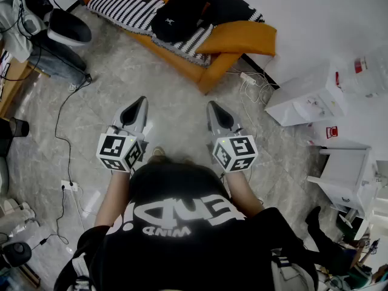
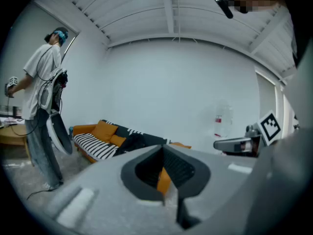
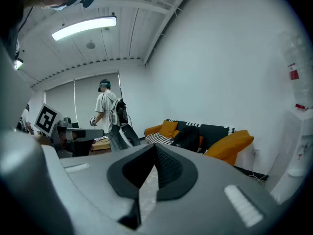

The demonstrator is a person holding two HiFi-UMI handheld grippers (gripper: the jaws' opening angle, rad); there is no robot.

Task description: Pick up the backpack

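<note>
The black backpack (image 1: 179, 14) lies on the orange sofa (image 1: 209, 71) at the far end of the room, leaning on the striped cover. It also shows in the left gripper view (image 2: 132, 142) and the right gripper view (image 3: 188, 137), still far off. I hold both grippers side by side over the stone floor, pointing toward the sofa. My left gripper (image 1: 141, 100) is shut with nothing in it, its jaws meeting at the tip (image 2: 163, 149). My right gripper (image 1: 213, 106) is likewise shut and empty (image 3: 155, 148).
Another person (image 2: 41, 111) stands left of the sofa, wearing gear on the back. Black cables (image 1: 60, 126) and a power strip (image 1: 70, 185) lie on the floor at left. White cabinets (image 1: 303, 96) and more cords stand right of the sofa. An orange cushion (image 1: 242, 38) rests on the sofa's right end.
</note>
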